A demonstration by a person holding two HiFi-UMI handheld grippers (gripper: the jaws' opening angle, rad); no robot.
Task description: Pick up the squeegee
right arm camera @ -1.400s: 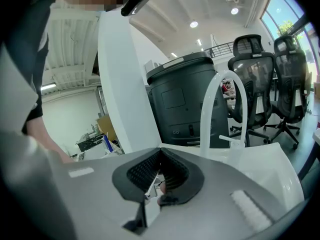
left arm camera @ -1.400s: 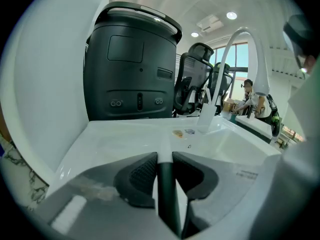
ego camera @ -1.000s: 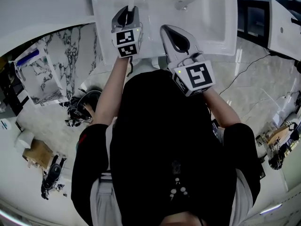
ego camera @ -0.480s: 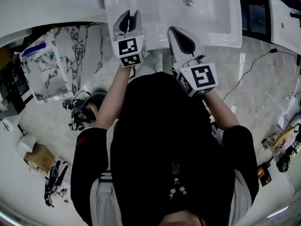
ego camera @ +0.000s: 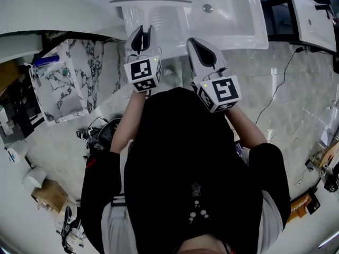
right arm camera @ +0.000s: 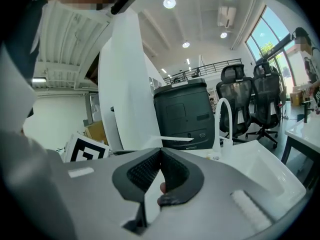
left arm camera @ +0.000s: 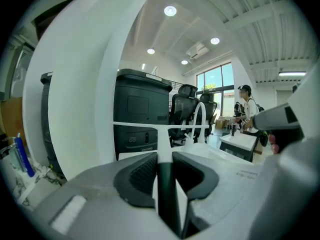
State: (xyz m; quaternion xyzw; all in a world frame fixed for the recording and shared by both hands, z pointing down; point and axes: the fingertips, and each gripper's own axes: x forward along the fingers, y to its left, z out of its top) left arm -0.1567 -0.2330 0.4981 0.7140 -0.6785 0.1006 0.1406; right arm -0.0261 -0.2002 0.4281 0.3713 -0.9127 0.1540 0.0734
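Observation:
The squeegee has a white T-shaped head and a dark handle. My left gripper is shut on that handle, and the thin white blade bar stands level just past the fingertips. In the head view the squeegee blade hangs over the left rim of the white sink, with the left gripper behind it. My right gripper is beside it on the right, shut and holding nothing. From the right gripper view the jaws of the right gripper meet at their tips, and the squeegee blade shows ahead at the left.
A curved white faucet rises at the back of the sink. Behind it stand a black cabinet and office chairs. A marbled panel leans at the left, a second white basin sits at the right, and a person stands in the distance.
Both grippers have come up and back from the basin toward the body. The squeegee has travelled with the left gripper, still gripped. The right gripper stays shut.

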